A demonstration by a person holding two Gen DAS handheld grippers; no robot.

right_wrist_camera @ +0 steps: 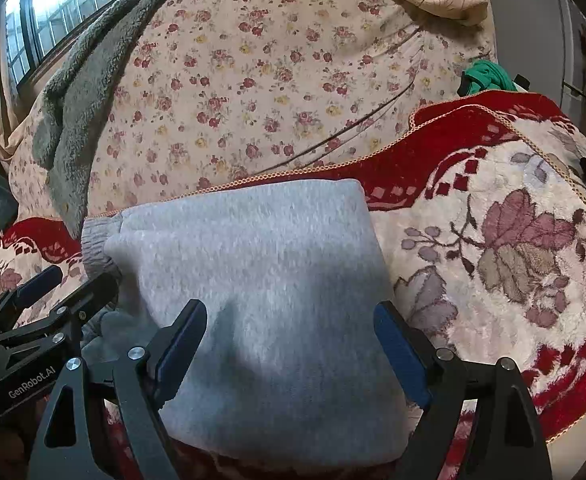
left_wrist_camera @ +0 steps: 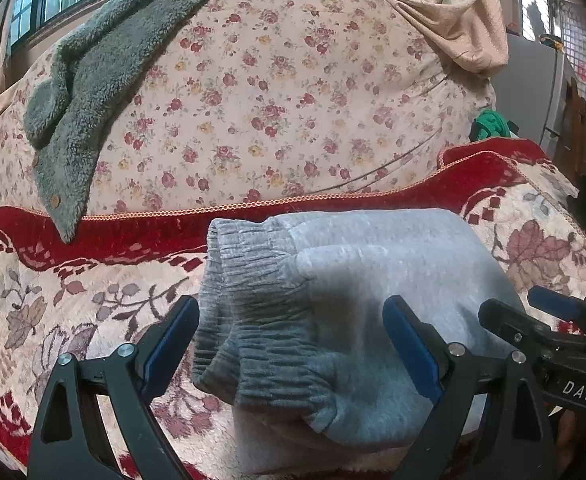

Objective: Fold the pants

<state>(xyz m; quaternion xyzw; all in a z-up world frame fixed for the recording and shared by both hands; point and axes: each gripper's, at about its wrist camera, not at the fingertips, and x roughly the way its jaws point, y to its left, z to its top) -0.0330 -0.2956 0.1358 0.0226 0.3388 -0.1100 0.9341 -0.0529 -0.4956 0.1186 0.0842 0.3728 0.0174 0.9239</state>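
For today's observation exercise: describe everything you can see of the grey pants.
The grey pants are a soft, fleecy knit, folded into a compact, thick bundle lying flat on the red floral blanket. Their ribbed elastic waistband bunches at the left end. Both grippers are open above them, gripping nothing.

— What sort of place is this?

— A home, a bedroom by the look of it. The surface is a bed spread with a plush red and cream blanket (right_wrist_camera: 513, 248) woven with leaves and flowers.

— Anything else?

— Behind it lies a rose-print quilt (left_wrist_camera: 261, 92), heaped up soft, with a grey fleece garment (left_wrist_camera: 81, 92) with buttons thrown across it. Peach curtains (left_wrist_camera: 465, 16) hang by a barred window (right_wrist_camera: 53, 12) with daylight coming through. A bit of green cloth (right_wrist_camera: 487, 76) sits at the far edge.

— So lived-in?

— Yes, household bedding and clothes everywhere.
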